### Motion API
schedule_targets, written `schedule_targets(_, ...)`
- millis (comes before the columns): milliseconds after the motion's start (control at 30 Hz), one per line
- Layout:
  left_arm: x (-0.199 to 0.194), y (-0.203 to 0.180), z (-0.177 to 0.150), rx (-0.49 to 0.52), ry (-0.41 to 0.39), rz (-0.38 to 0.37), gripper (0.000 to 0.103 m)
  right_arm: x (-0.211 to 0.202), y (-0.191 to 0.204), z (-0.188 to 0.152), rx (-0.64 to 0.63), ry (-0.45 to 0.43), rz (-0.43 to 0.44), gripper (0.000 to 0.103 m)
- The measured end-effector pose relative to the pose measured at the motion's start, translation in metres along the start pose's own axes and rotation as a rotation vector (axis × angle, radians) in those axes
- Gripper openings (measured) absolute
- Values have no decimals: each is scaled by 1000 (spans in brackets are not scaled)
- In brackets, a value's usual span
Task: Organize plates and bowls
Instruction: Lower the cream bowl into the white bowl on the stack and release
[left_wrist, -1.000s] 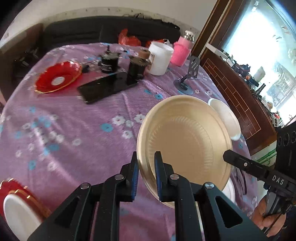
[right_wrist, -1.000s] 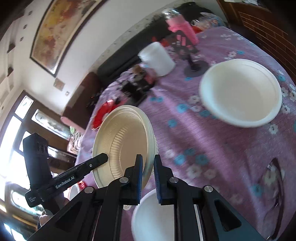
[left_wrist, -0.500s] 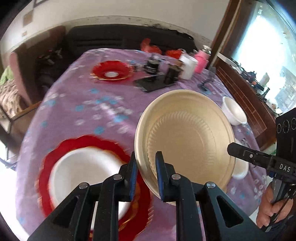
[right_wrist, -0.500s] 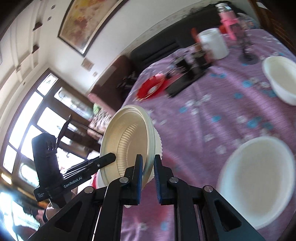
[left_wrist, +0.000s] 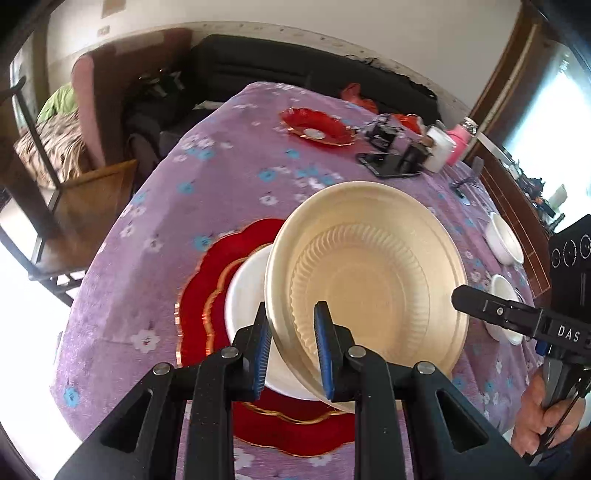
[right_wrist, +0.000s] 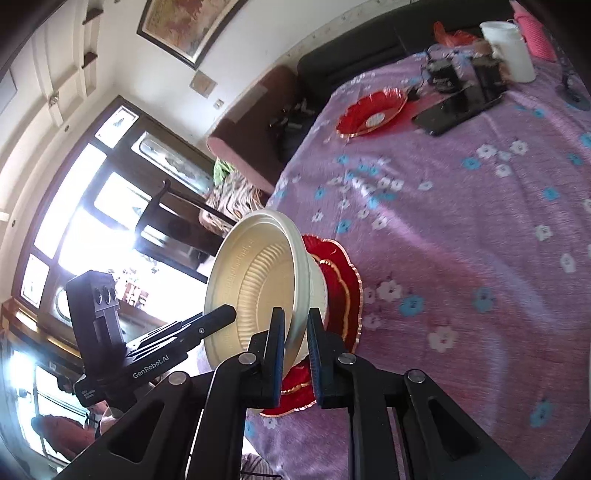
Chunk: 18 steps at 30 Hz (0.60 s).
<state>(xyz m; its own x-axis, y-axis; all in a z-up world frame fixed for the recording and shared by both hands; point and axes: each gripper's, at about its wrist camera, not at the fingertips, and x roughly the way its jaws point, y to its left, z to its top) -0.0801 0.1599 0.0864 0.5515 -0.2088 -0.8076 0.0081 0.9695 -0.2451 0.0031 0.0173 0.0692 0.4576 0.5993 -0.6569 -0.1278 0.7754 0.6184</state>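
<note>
A cream bowl (left_wrist: 369, 291) hangs tilted over a white bowl (left_wrist: 245, 295), which sits on a red scalloped plate (left_wrist: 207, 295) at the table's near left. My left gripper (left_wrist: 291, 343) has the cream bowl's near rim between its jaws; they are opening and the pads stand slightly off the rim. From the other side, my right gripper (right_wrist: 295, 343) is shut on the cream bowl's (right_wrist: 258, 291) rim, above the red plate (right_wrist: 347, 291). A second red plate (left_wrist: 317, 127) lies far back. Two white bowls (left_wrist: 504, 243) sit at the right.
A black phone (left_wrist: 391, 166), dark jars, a white cup (left_wrist: 439, 147) and a pink bottle (left_wrist: 460, 142) crowd the far end of the purple flowered cloth (right_wrist: 461, 221). A wooden chair (left_wrist: 92, 192) stands off the table's left edge. A hand (left_wrist: 543, 417) grips the right tool.
Both grippers carried the cream bowl across the table to above the red plate and its white bowl. The gap between the left jaws has widened a little.
</note>
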Motion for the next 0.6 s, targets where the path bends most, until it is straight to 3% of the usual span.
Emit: schedule_targets(600, 17, 29, -1, -48, 34, 4, 21, 38, -1, 0, 24, 72, -25, 16)
